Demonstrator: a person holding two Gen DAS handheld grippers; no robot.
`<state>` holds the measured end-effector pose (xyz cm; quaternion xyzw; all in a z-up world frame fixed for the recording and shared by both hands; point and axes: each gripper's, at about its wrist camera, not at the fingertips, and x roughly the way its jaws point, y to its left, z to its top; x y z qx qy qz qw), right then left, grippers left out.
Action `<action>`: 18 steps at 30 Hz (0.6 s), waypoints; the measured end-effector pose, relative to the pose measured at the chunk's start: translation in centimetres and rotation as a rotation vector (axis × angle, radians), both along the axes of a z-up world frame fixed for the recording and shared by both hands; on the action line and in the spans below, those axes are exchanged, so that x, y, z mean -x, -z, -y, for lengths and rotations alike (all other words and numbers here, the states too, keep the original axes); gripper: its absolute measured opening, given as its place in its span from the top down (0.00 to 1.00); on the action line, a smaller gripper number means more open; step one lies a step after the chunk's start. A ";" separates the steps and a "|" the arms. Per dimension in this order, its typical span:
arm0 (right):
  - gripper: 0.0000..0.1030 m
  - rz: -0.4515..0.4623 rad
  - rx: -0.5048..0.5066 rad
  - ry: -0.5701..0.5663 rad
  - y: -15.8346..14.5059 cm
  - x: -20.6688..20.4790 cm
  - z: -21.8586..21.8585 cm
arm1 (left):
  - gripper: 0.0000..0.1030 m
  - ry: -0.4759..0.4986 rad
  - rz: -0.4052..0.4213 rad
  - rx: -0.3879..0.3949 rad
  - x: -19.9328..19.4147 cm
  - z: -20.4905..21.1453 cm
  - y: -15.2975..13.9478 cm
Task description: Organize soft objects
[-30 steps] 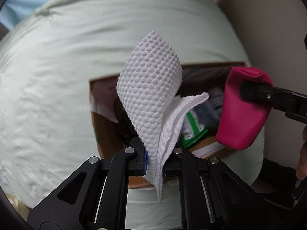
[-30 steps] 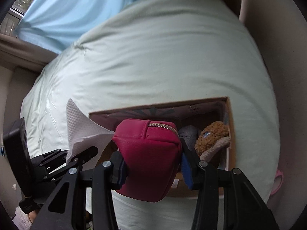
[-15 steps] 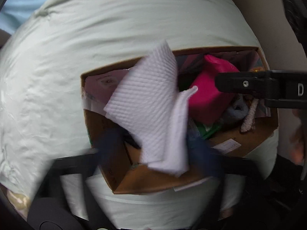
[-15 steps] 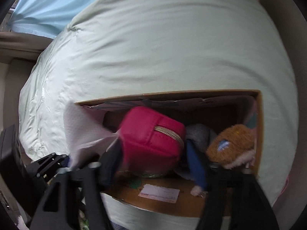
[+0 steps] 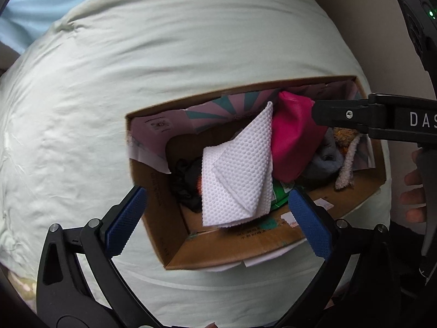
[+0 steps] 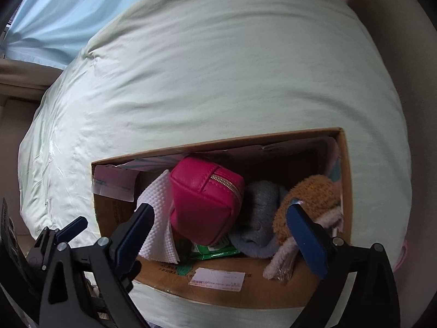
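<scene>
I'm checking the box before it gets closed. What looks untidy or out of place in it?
The white cloth stands crumpled on edge rather than lying flat, leaning on the pink pouch, which sits tilted on the pile in the cardboard box. Nothing has spilled outside.

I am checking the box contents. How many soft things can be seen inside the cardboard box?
At least 6: white cloth at left-centre, black fabric below it, pink pouch in the middle, grey cloth beside it, brown plush and a pale fuzzy piece at right. More may be hidden underneath.

Soft, even daylight; box interior shadowed; strong fisheye bending, dark vignette at corners.
</scene>
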<state>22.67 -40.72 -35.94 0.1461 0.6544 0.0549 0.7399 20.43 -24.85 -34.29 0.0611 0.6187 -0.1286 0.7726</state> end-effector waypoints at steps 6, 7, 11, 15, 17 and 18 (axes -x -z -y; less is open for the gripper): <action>0.06 0.090 0.042 -0.007 -4.3 1.5 -0.8 | 0.00 -0.027 0.061 0.043 1.2 -1.7 -3.7; 0.06 0.116 0.049 -0.016 -5.7 1.9 -1.1 | 0.00 -0.036 0.079 0.052 1.6 -2.3 -4.8; 0.06 0.219 0.084 -0.029 -10.7 3.8 -2.9 | 0.00 -0.079 0.168 0.095 3.4 -5.5 -9.8; 0.06 0.331 0.127 -0.036 -16.5 6.5 -5.3 | 0.00 -0.139 0.283 0.125 5.7 -9.6 -15.5; 0.06 0.397 0.136 -0.055 -19.6 8.1 -7.1 | 0.00 -0.172 0.339 0.120 7.0 -11.7 -18.4; 0.06 0.433 0.139 -0.071 -21.3 9.0 -8.3 | 0.00 -0.185 0.375 0.126 7.8 -12.9 -19.9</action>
